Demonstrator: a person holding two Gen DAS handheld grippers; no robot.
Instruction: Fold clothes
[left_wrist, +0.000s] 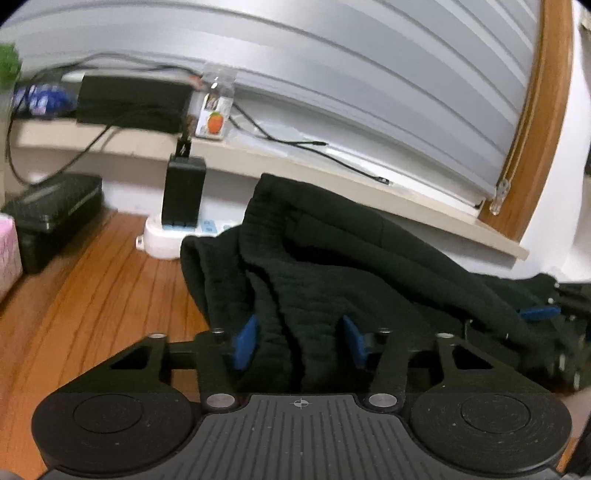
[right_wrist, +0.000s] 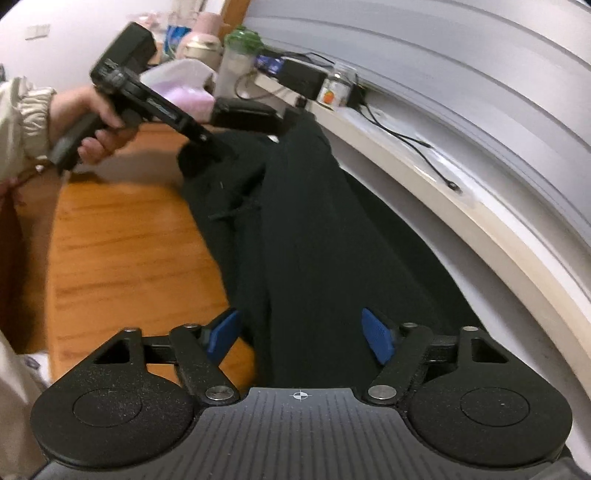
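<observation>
Fabric, black and ribbed: the garment (left_wrist: 332, 266) lies bunched along the wooden table (left_wrist: 92, 295) under a sill. Both the left gripper (left_wrist: 299, 341) and right gripper (right_wrist: 299, 336) have jaws spread around its folds. A black box (left_wrist: 55, 218) sits left.

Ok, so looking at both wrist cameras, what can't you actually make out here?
- Left wrist view: the near edge of the dark garment lies behind the left gripper body, so any grip on it is unclear.
- Left wrist view: the right gripper is blurred and cut by the frame edge.
- Right wrist view: the left gripper's fingers are buried in the cloth near the person's hand.
- Both views: what kind of garment it is, bunched and dark.
- Jar label: blurred.
</observation>
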